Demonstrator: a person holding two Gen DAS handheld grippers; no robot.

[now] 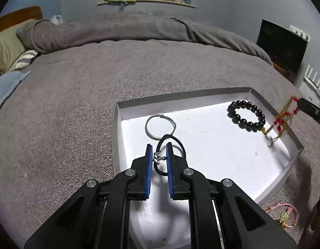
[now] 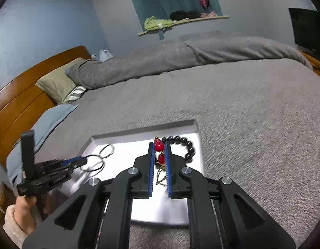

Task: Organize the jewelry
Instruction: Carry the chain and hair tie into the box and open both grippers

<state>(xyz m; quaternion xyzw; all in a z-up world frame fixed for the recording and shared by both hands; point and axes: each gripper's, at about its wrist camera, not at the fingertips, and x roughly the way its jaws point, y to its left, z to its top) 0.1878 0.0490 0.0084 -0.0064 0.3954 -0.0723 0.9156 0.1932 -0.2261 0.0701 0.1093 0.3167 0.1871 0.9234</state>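
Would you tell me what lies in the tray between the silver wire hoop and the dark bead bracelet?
In the left wrist view, only bare white tray floor lies between the silver wire hoop and the dark bead bracelet.
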